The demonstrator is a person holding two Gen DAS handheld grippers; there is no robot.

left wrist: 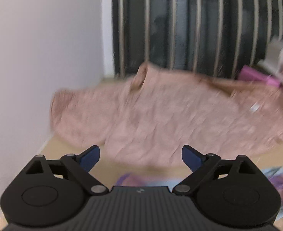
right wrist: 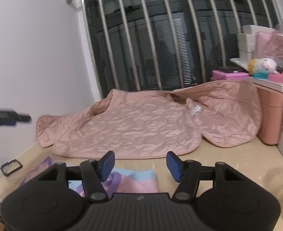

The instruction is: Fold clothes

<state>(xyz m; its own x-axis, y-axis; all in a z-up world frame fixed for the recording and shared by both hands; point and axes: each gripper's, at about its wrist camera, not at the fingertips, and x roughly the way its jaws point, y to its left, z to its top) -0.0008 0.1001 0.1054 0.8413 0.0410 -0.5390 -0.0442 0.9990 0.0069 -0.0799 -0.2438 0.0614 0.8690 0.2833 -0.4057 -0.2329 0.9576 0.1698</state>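
A pink quilted jacket [right wrist: 141, 123] lies spread on the beige surface against the barred window; its right part rides up against a pink bin. The left wrist view shows the same jacket [left wrist: 160, 115], blurred. My left gripper [left wrist: 141, 155] stands wide open just short of the jacket's near hem, nothing between its blue pads. In the right wrist view the left gripper [right wrist: 16, 117] shows as a dark blur at the left edge. My right gripper [right wrist: 140, 164] hovers open in front of the hem, over a pastel folded cloth [right wrist: 133, 181], gripping nothing.
A white wall [right wrist: 35, 57] closes the left side. The barred window [right wrist: 160, 38] stands behind. At the right are a pink bin [right wrist: 270, 115], white and pink boxes, and a plush toy [right wrist: 264, 64]. A small black frame [right wrist: 11, 167] lies at the near left.
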